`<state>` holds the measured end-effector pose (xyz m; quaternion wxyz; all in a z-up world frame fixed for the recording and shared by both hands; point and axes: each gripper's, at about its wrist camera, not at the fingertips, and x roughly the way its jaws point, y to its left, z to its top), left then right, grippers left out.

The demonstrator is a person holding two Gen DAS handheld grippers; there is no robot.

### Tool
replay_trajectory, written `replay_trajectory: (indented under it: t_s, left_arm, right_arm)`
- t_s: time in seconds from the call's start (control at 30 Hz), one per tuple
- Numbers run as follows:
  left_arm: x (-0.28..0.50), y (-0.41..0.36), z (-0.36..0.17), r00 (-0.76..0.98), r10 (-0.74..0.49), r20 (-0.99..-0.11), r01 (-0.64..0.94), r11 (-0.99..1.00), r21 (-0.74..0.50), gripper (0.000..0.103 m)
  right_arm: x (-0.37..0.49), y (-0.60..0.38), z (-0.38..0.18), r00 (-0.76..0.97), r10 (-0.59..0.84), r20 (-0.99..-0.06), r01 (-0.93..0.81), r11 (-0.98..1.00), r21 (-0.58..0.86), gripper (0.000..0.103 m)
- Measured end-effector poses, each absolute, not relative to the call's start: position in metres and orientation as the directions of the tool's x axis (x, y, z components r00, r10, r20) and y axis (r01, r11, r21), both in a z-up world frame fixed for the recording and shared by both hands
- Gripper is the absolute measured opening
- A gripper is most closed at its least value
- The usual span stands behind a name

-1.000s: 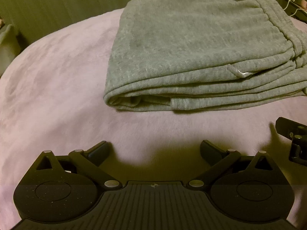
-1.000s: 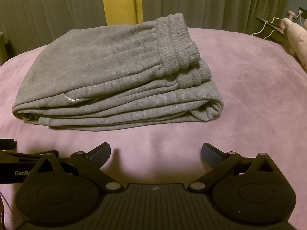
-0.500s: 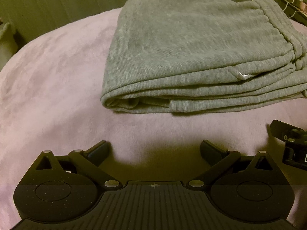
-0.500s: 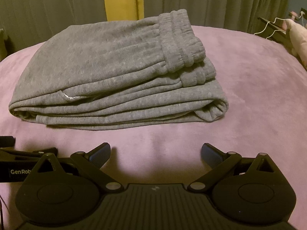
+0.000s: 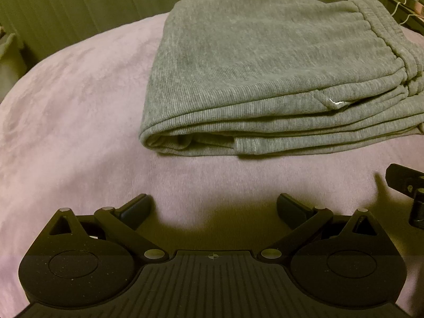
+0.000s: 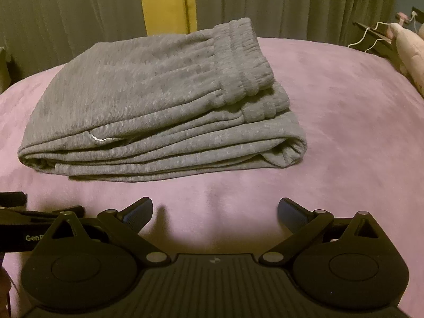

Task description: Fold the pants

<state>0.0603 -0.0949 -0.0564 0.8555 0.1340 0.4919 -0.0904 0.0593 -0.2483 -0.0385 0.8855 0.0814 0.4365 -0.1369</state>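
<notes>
Grey sweatpants (image 5: 265,79) lie folded in a flat stack on the pink bed cover; the elastic waistband (image 6: 243,61) is on top at the right. The pants also show in the right wrist view (image 6: 148,111). My left gripper (image 5: 214,209) is open and empty, just in front of the stack's left part, apart from it. My right gripper (image 6: 216,212) is open and empty, in front of the stack's middle, apart from it. Each gripper shows at the edge of the other's view.
The pink bed cover (image 6: 344,137) spreads around the stack. Green curtains (image 6: 291,2) and a yellow strip (image 6: 167,2) stand behind the bed. Hangers and pink clothing (image 6: 392,39) lie at the far right edge.
Both grippers moved slightly nearer the stack half a second ago, then drew back a little. Both stay open and the pants have not moved.
</notes>
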Motion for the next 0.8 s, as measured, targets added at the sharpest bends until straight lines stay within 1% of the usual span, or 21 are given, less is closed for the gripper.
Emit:
replay_trajectory:
  t_s: [0.3, 0.43, 0.8]
  left_arm:
    - [0.0587, -0.0935, -0.0565, 0.508, -0.025, -0.861, 0.288, 0.947, 0.143, 0.103]
    - [0.0588, -0.0939, -0.0571, 0.508, -0.026, -0.861, 0.290, 0.946, 0.142, 0.103]
    - [0.0600, -0.0948, -0.0554, 0.500, -0.022, -0.866, 0.290, 0.946, 0.144, 0.103]
  right_arm:
    - [0.0579, -0.2490, -0.0364, 0.583, -0.187, -0.791, 0.321, 0.947, 0.012, 0.101]
    - [0.0570, -0.2480, -0.0351, 0.592, -0.170, -0.787, 0.318, 0.947, 0.035, 0.101]
    - [0.0567, -0.2418, -0.0356, 0.581, -0.215, -0.785, 0.301, 0.953, -0.039, 0.101]
